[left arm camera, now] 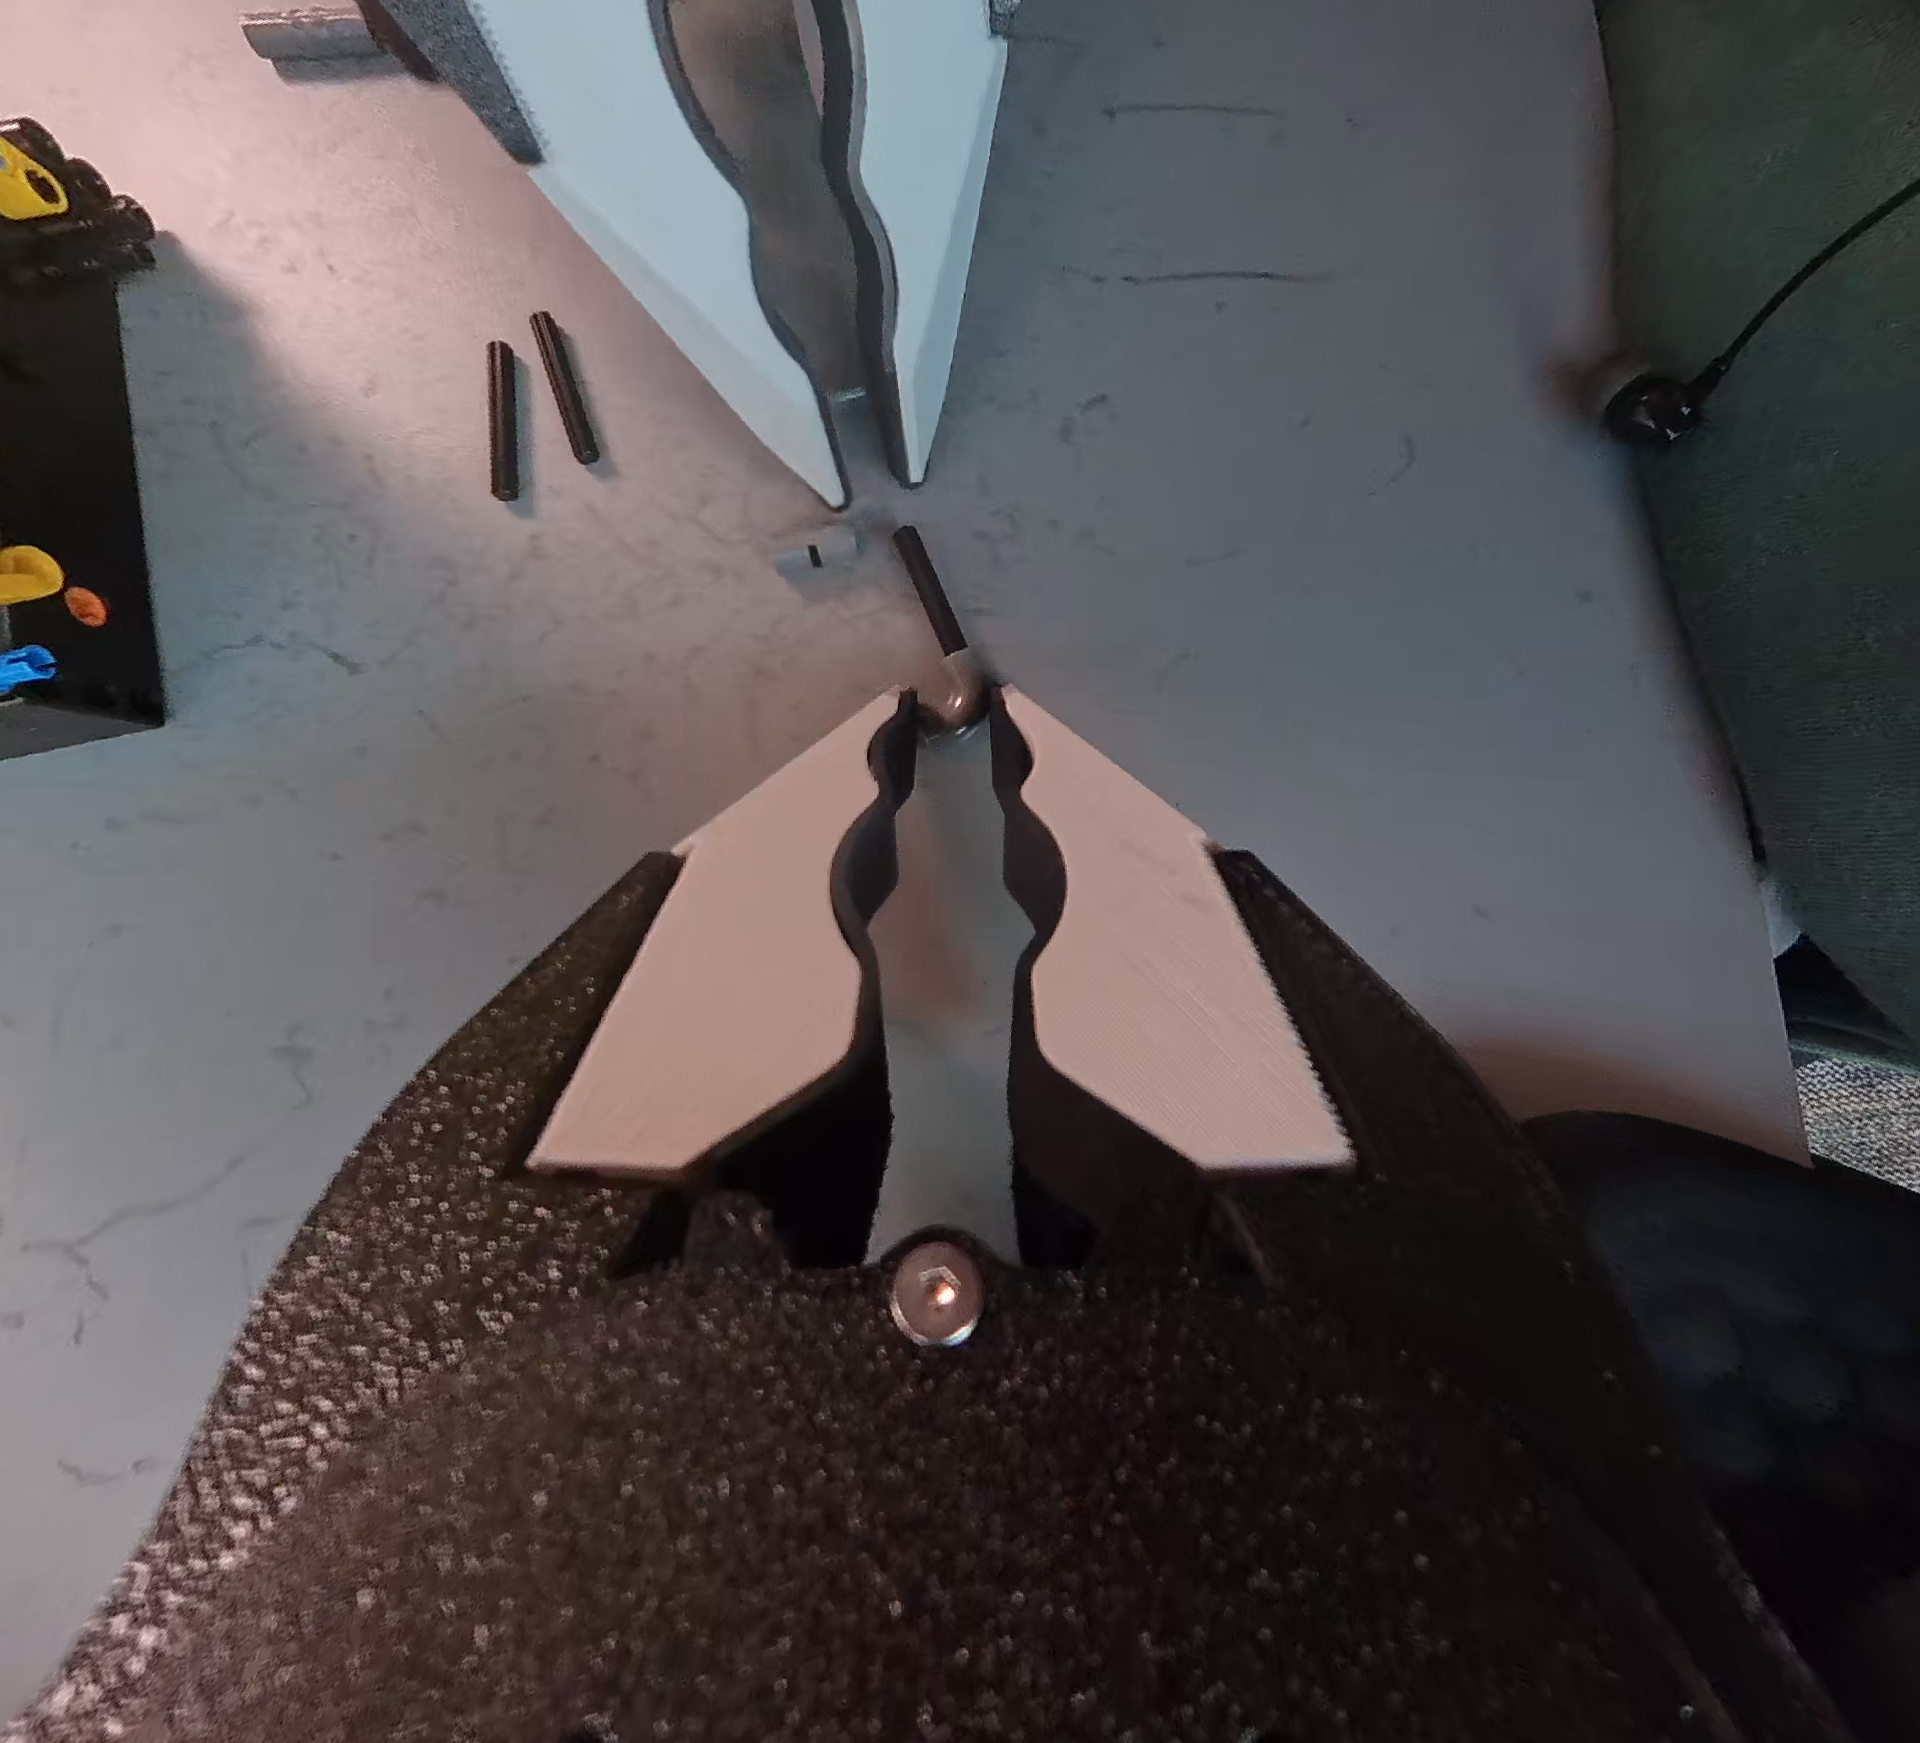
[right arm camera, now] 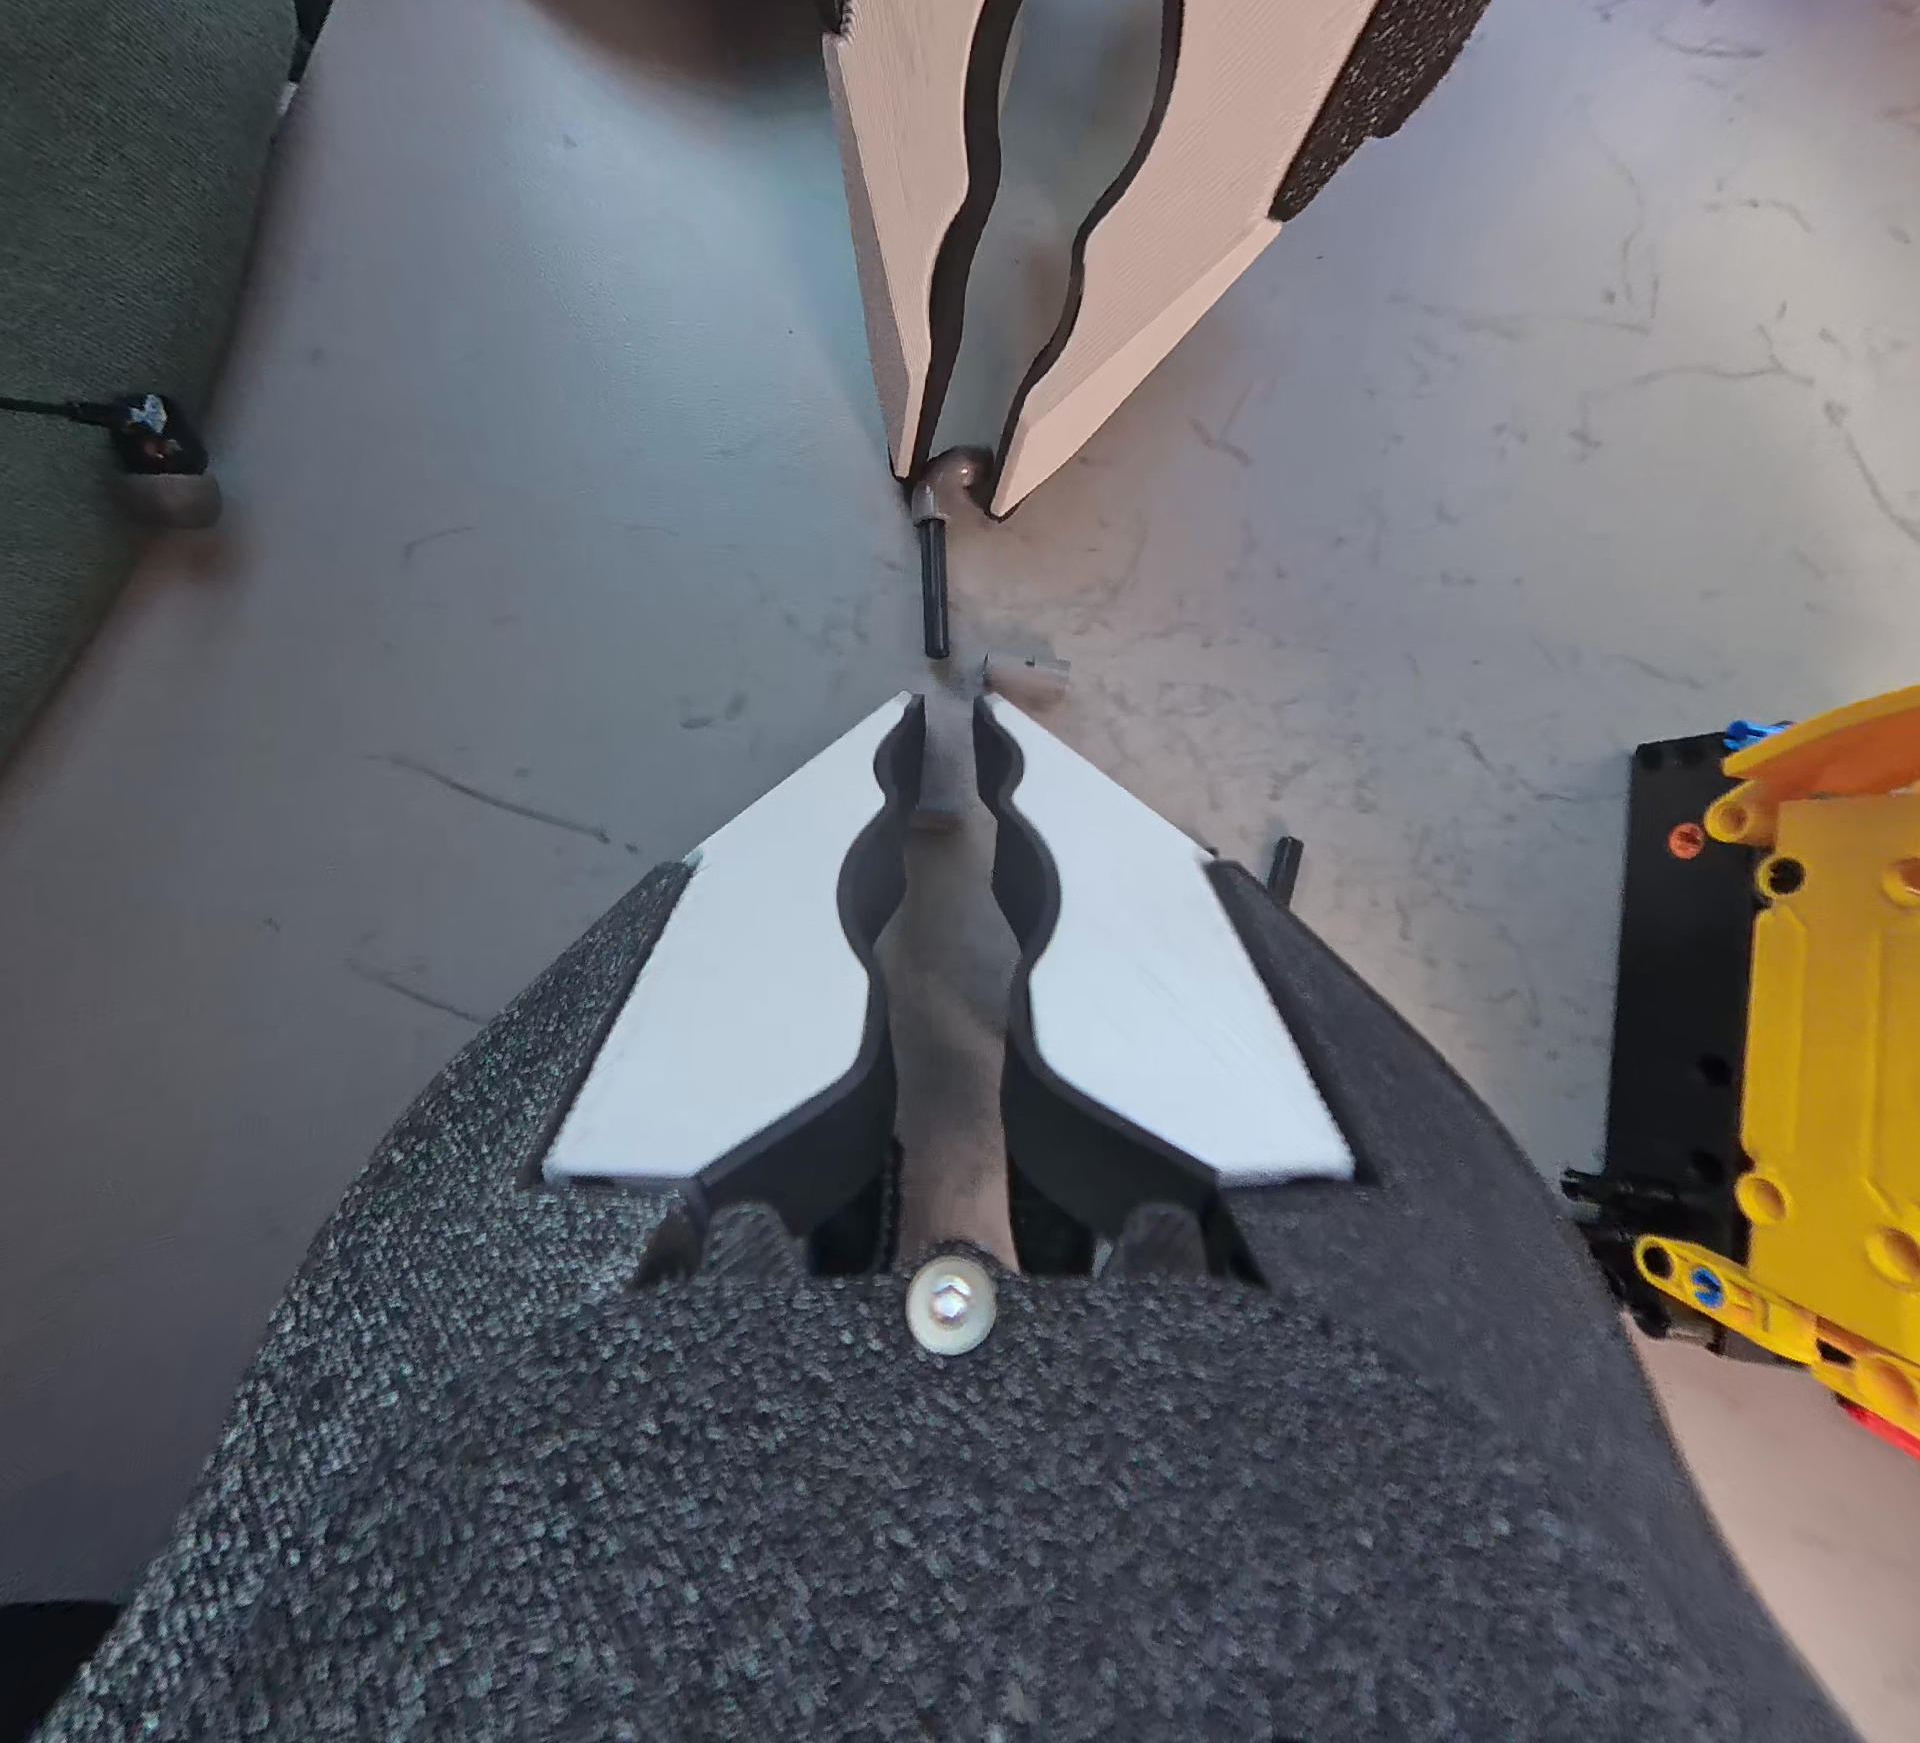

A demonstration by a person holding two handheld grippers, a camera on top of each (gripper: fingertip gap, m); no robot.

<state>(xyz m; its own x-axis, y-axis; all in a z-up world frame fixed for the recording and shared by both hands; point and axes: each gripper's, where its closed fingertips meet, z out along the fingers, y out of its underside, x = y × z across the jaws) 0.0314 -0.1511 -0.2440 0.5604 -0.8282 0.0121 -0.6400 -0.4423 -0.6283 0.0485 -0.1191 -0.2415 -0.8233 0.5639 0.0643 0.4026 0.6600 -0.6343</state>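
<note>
My left gripper [left arm camera: 951, 704] is shut on a small grey elbow connector [left arm camera: 948, 708] with a short black axle [left arm camera: 928, 592] sticking out of it over the grey table [left arm camera: 1247, 446]. My right gripper [right arm camera: 948, 704] faces it tip to tip and is closed to a narrow gap on a small grey piece [right arm camera: 943, 768] lying between its fingers. The axle's free end [right arm camera: 933, 592] hangs just short of the right gripper's tips. The left gripper also shows in the right wrist view [right arm camera: 951, 493]. A loose grey connector [right arm camera: 1027, 670] lies on the table beside the tips.
Two loose black axles [left arm camera: 504, 420] and another grey piece [left arm camera: 301, 36] lie on the left. A black and yellow brick model [right arm camera: 1818, 1018] stands at the table's side. A black cable plug [left arm camera: 1647, 415] sits at the table's edge by a grey-green fabric seat [left arm camera: 1787, 239]. Left tips to right tips: about 5 centimeters. From either gripper's tips it is about 15 centimeters to the grey-green fabric seat [left arm camera: 1787, 239].
</note>
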